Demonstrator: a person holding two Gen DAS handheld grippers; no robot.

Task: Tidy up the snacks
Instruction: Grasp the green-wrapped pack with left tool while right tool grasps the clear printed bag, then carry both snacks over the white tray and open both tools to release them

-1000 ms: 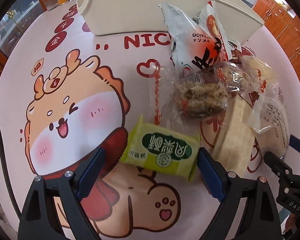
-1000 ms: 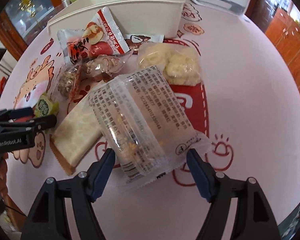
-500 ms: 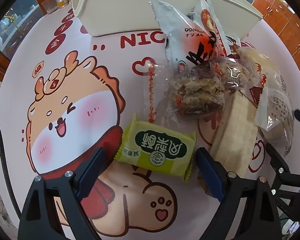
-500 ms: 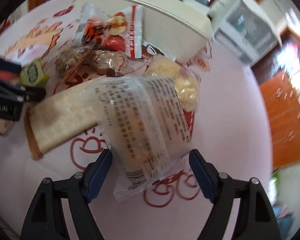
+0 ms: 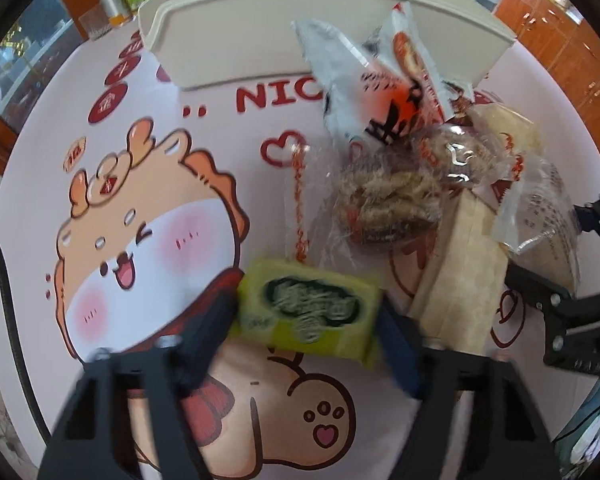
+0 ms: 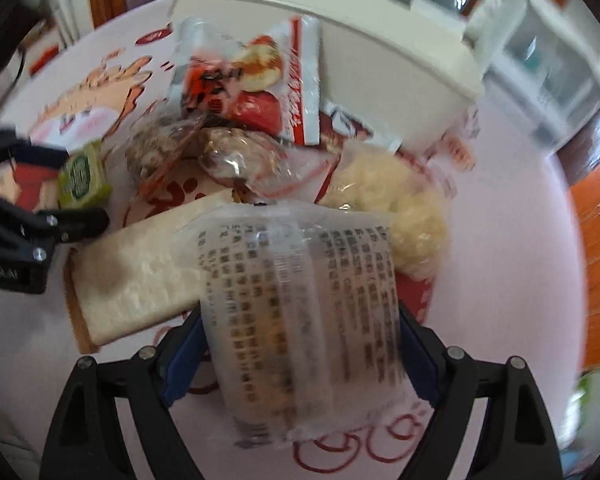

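Observation:
A green snack pack (image 5: 308,308) lies on the cartoon tablecloth (image 5: 148,220). My left gripper (image 5: 306,332) is closing on it, and its blue pads touch both short ends. In the right wrist view the same green snack pack (image 6: 82,176) sits between the left fingers. A clear wrapped pack with black print (image 6: 300,300) lies between the fingers of my right gripper (image 6: 300,360). That gripper stands open and points down, with its pads close beside the wrapper. A white bin (image 5: 260,40) stands behind the snack pile.
The pile holds a wrapped bread slice (image 6: 140,272), a red-and-white packet (image 5: 380,92), brown snacks in clear wrap (image 5: 384,200) and a pale puff pack (image 6: 404,200). The right gripper's black fingers (image 5: 540,292) show at the right edge. Wooden cabinets (image 5: 560,40) stand beyond the table.
The left jaws have come in from wide apart onto the green pack's ends. The right gripper has rolled, so its view has turned, and its jaws stand slightly wider around the clear pack.

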